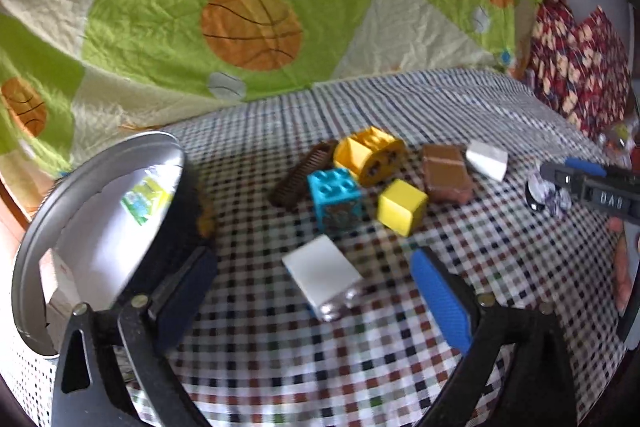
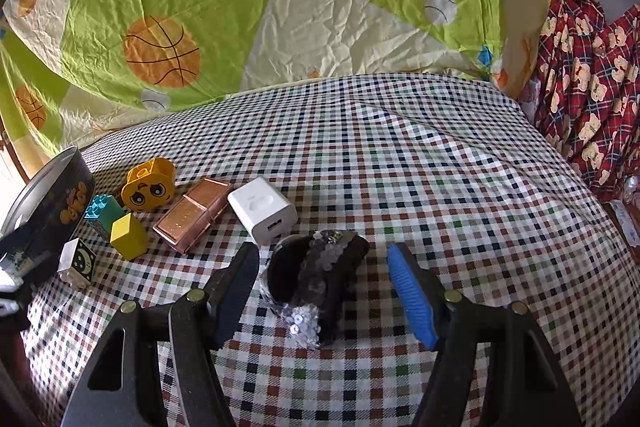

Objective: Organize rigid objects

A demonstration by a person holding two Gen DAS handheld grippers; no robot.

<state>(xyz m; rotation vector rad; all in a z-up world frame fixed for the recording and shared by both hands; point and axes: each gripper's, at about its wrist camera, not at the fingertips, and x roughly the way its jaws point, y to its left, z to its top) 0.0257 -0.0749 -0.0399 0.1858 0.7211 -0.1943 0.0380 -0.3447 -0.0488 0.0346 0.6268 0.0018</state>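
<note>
Small rigid things lie in a cluster on the checked cloth (image 2: 440,187): a yellow face block (image 1: 372,155), a teal brick (image 1: 336,199), a yellow cube (image 1: 402,207), a rose-gold case (image 1: 446,173), a white charger (image 1: 486,159) and a brown ribbed piece (image 1: 304,171). My left gripper (image 1: 314,267) stands open just over a white block (image 1: 320,267), pads clear of it. My right gripper (image 2: 322,251) is open with a black sequined hair clip (image 2: 312,283) lying between its fingers; cloth shows between the clip and the blue pad (image 2: 412,295).
A round metal tin (image 1: 100,227) lies on its side at the left, beside my left finger, its mouth facing the camera. A green basketball quilt (image 2: 280,7) rises behind the cloth. Red bear-print fabric (image 2: 592,99) is heaped at the right edge.
</note>
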